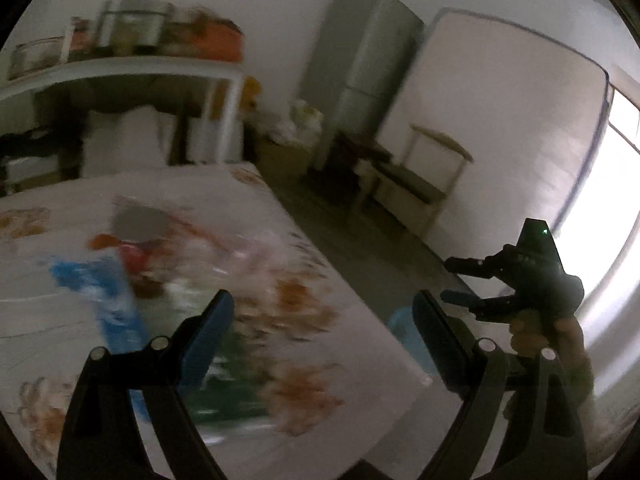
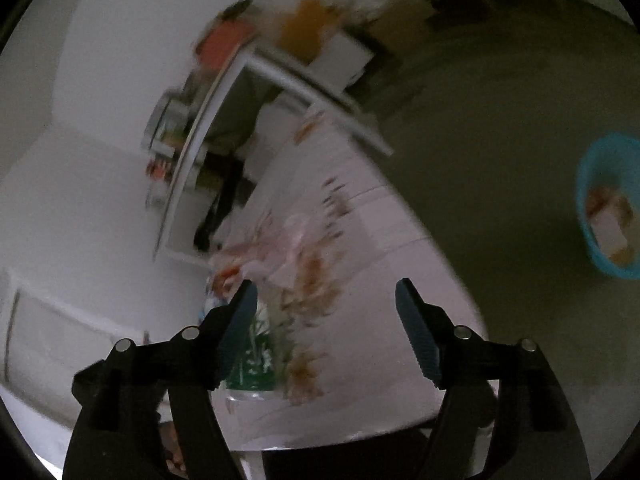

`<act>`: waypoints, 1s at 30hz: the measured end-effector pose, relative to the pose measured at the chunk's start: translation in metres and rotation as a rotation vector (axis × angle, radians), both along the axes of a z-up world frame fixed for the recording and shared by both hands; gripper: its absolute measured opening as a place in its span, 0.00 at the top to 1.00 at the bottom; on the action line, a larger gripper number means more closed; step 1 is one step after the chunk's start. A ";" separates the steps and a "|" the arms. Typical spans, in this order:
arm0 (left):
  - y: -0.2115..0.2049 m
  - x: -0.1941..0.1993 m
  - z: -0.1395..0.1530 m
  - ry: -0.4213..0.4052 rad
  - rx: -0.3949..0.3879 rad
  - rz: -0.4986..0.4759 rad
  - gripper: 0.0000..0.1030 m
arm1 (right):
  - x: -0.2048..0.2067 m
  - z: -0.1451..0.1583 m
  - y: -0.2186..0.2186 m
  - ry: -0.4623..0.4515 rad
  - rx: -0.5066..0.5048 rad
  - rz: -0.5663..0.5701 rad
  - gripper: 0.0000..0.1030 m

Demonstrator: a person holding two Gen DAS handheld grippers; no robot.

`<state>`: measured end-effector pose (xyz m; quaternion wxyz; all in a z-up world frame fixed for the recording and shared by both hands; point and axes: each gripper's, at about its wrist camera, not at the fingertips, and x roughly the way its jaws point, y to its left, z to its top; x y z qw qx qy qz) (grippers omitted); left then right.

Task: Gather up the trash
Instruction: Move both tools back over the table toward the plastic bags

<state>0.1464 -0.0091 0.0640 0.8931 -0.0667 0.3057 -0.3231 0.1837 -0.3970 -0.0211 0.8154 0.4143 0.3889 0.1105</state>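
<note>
Blurred trash lies on a table with a floral cloth (image 1: 280,216): a blue packet (image 1: 100,300), a red item (image 1: 136,256), a green packet (image 1: 228,384) and a pale plastic wrapper (image 1: 260,256). My left gripper (image 1: 320,320) hangs open above the table's near side with nothing between its fingers. To its right a hand (image 1: 560,344) holds my right gripper (image 1: 452,280), open and empty, beyond the table's edge. In the right wrist view the right gripper (image 2: 326,312) is open over the cloth, the green packet (image 2: 256,360) beside its left finger. A blue basket (image 2: 588,236) on the floor holds some scraps.
A white counter (image 1: 120,68) with pots stands at the back left. A grey fridge (image 1: 360,72), a mattress (image 1: 500,112) leaning on the wall and a wooden chair (image 1: 424,176) line the back right. A box of bags (image 1: 288,140) sits by the fridge. Dark floor (image 2: 500,100) surrounds the basket.
</note>
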 end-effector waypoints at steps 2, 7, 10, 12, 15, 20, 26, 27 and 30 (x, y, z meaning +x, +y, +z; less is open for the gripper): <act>0.025 0.009 0.003 -0.002 -0.009 0.050 0.14 | 0.020 0.004 0.022 0.011 -0.017 0.052 0.33; 0.076 0.065 0.019 0.068 -0.102 0.120 0.14 | 0.053 0.002 0.054 0.052 -0.035 0.096 0.33; 0.097 0.117 0.019 0.211 -0.157 0.116 0.14 | 0.070 -0.001 0.073 0.070 -0.042 0.113 0.33; 0.103 0.159 0.013 0.329 -0.174 0.093 0.15 | 0.082 -0.004 0.084 0.086 -0.057 0.127 0.33; 0.104 0.214 -0.002 0.480 -0.163 0.096 0.16 | 0.092 -0.005 0.093 0.104 -0.089 0.129 0.33; 0.094 0.273 -0.030 0.662 -0.145 0.072 0.16 | 0.100 -0.007 0.100 0.112 -0.145 0.119 0.33; 0.080 0.307 -0.063 0.813 -0.076 0.052 0.22 | 0.109 -0.010 0.104 0.117 -0.199 0.122 0.33; 0.079 0.309 -0.067 0.839 -0.074 0.048 0.26 | 0.111 -0.010 0.105 0.116 -0.206 0.125 0.33; 0.078 0.312 -0.077 0.890 -0.106 0.015 0.30 | 0.114 -0.010 0.110 0.110 -0.231 0.134 0.33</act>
